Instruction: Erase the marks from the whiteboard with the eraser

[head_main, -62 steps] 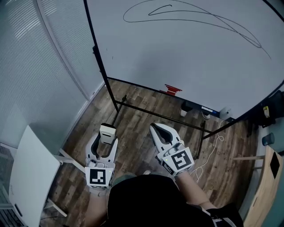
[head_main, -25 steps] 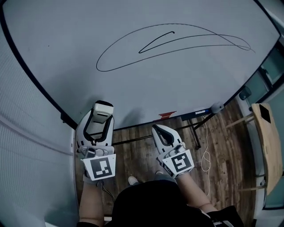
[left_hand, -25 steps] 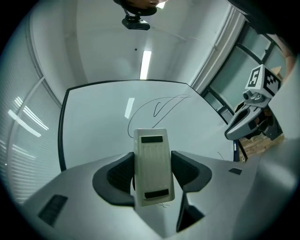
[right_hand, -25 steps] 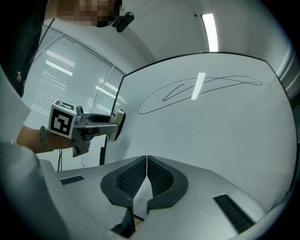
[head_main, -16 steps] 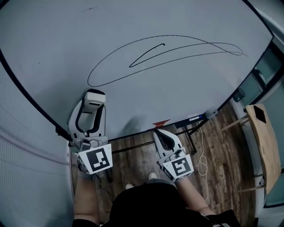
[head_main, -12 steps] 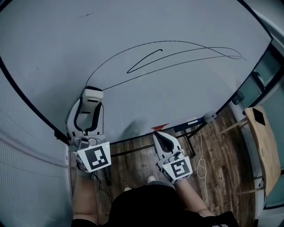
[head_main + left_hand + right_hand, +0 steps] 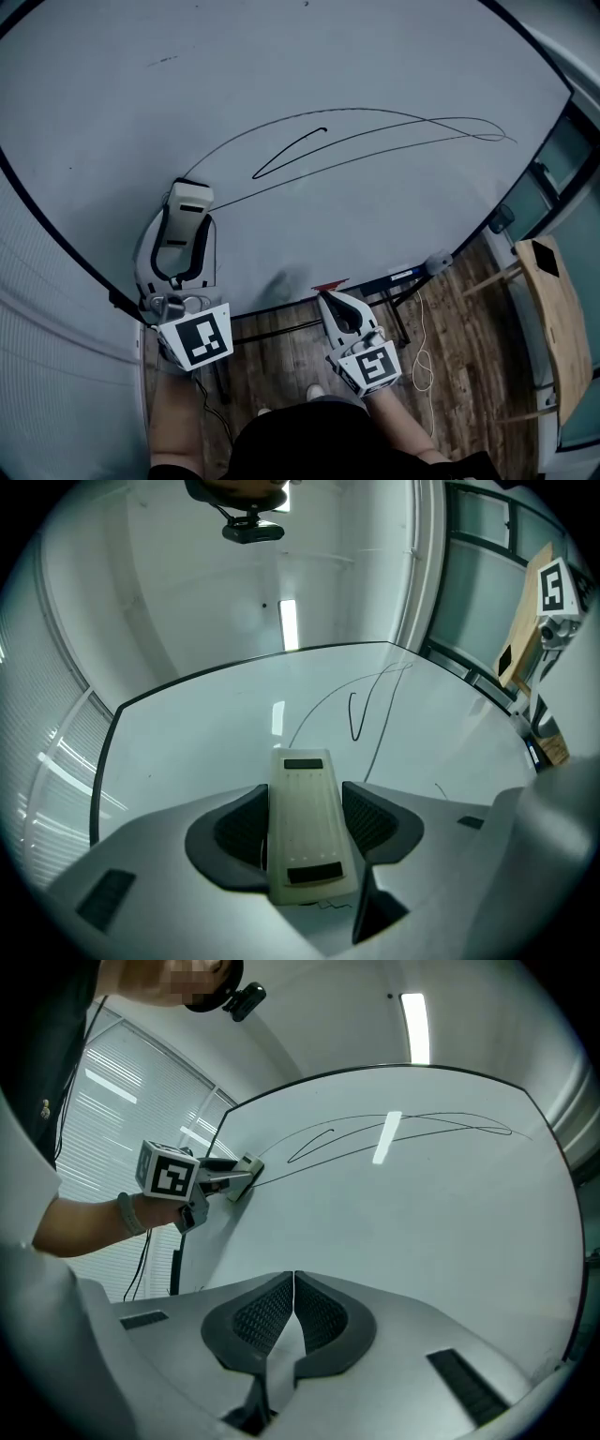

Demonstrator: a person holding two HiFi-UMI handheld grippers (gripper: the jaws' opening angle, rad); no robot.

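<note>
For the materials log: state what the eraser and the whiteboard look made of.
Eraser: seemingly hard plastic, matte cream, with dark insets. Whiteboard: smooth glossy panel, mirroring a ceiling light; core material unclear.

Smooth glossy whiteboard (image 7: pixel 375 216), matt plastic eraser (image 7: pixel 190 199), grained wood floor (image 7: pixel 455 328).

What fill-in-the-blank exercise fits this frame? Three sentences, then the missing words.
The left gripper holds the ___ between its fingers. The fingers of the right gripper are ___, with nothing between them. In the head view, the left gripper is at the ___ end of the marks on the whiteboard.
Missing words: eraser; shut; left.
</note>
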